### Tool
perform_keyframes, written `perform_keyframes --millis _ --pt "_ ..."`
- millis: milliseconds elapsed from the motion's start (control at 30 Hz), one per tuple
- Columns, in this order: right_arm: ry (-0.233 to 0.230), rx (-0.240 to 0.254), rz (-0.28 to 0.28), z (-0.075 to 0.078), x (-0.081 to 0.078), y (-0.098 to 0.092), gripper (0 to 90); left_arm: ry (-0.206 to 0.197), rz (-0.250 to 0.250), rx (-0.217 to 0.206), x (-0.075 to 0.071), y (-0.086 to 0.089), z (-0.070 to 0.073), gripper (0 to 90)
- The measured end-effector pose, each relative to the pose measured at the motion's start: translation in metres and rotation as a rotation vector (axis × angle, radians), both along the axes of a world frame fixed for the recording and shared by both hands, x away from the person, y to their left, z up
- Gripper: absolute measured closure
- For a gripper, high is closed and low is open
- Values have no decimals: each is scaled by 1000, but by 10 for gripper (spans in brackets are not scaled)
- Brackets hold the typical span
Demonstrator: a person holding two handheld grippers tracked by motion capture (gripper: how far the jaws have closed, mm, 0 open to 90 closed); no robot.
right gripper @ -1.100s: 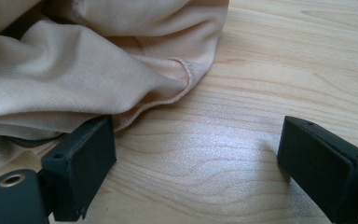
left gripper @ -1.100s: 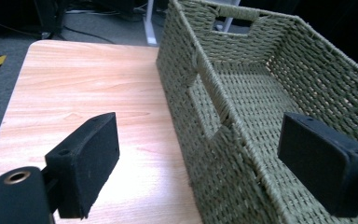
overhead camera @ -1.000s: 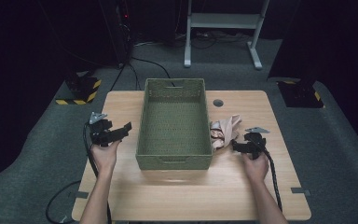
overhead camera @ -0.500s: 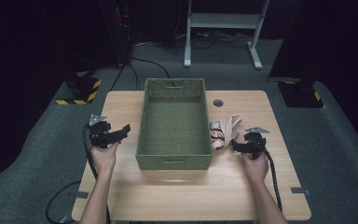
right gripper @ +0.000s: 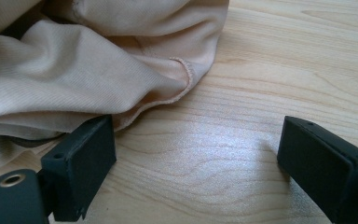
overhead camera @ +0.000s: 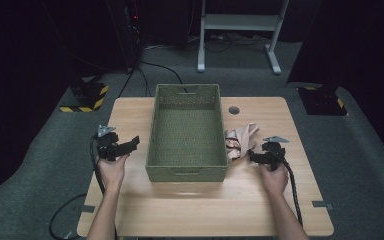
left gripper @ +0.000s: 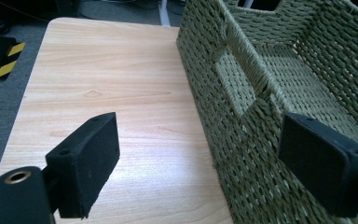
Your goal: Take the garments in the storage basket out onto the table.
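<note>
Lying crumpled, pale peach cloth (right gripper: 74,60)

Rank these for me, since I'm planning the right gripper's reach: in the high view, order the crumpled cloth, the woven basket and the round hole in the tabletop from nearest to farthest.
From the right gripper:
1. Crumpled cloth, just ahead of its jaws.
2. Woven basket, beyond the cloth at table centre.
3. Round hole, near the table's far edge.

Location: a lab or recording studio. Indicators: dark surroundings, grey carpet (overhead camera: 55,165), hazard-striped stand bases (overhead camera: 87,96), floor cables (overhead camera: 155,67), a white metal frame (overhead camera: 240,22), one lit wooden table (overhead camera: 205,210).
</note>
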State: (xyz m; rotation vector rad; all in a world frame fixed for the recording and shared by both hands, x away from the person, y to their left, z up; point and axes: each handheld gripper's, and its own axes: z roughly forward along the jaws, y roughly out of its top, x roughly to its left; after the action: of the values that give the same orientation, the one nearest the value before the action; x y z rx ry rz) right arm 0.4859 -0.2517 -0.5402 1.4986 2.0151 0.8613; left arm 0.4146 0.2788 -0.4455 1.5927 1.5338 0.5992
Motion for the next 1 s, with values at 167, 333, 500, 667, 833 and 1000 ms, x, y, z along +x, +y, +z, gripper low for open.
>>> perform_keyframes --millis 167,333,500,667,833,1000 --pt "0 1 0 0 0 0 109 12 1 6 2 -1 -5 132" --pt "0 1 0 0 0 0 109 23 -4 35 5 -5 -7 133" --pt "0 0 0 0 0 0 109 38 -8 40 8 -8 -11 132" --pt "0 0 0 0 0 0 109 51 -5 39 9 -10 -18 134" --pt "0 0 0 0 0 0 109 87 2 40 11 -8 -30 134" --pt "0 0 0 0 0 0 109 100 4 41 13 -9 -36 135"
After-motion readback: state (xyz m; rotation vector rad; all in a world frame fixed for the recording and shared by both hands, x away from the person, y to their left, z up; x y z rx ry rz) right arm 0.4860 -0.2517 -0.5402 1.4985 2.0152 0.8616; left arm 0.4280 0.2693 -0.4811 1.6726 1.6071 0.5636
